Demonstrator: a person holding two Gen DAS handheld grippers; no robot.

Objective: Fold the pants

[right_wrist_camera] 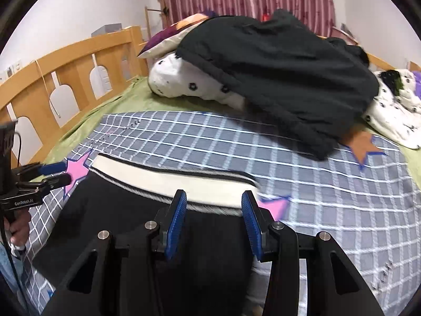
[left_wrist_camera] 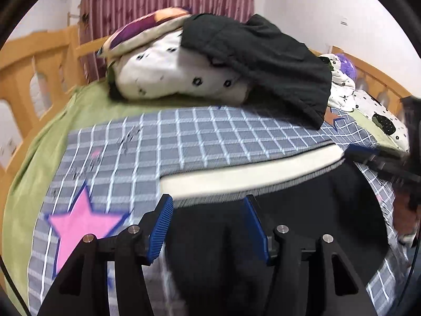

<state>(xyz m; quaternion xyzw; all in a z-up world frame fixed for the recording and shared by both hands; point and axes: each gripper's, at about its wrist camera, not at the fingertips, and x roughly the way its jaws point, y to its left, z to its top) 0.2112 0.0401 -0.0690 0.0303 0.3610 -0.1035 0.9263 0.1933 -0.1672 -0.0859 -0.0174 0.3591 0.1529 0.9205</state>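
Black pants [left_wrist_camera: 289, 210] with a white waistband [left_wrist_camera: 250, 173] lie flat on a grey checked sheet [left_wrist_camera: 197, 137]; they also show in the right wrist view [right_wrist_camera: 126, 210], waistband [right_wrist_camera: 184, 181] away from me. My left gripper [left_wrist_camera: 208, 202] is open and empty above the pants' left part, near the waistband. My right gripper [right_wrist_camera: 214, 197] is open and empty above the pants' right part, fingertips over the waistband. The left gripper also shows at the left of the right wrist view [right_wrist_camera: 56, 173].
A black jacket [right_wrist_camera: 276, 79] lies over white spotted bedding [right_wrist_camera: 200, 84] and a pillow [left_wrist_camera: 147, 31] at the back. A wooden bed rail [right_wrist_camera: 65, 63] runs along the left. A green sheet [left_wrist_camera: 34, 152] lies under the checked one. Pink star prints [left_wrist_camera: 81, 221] mark it.
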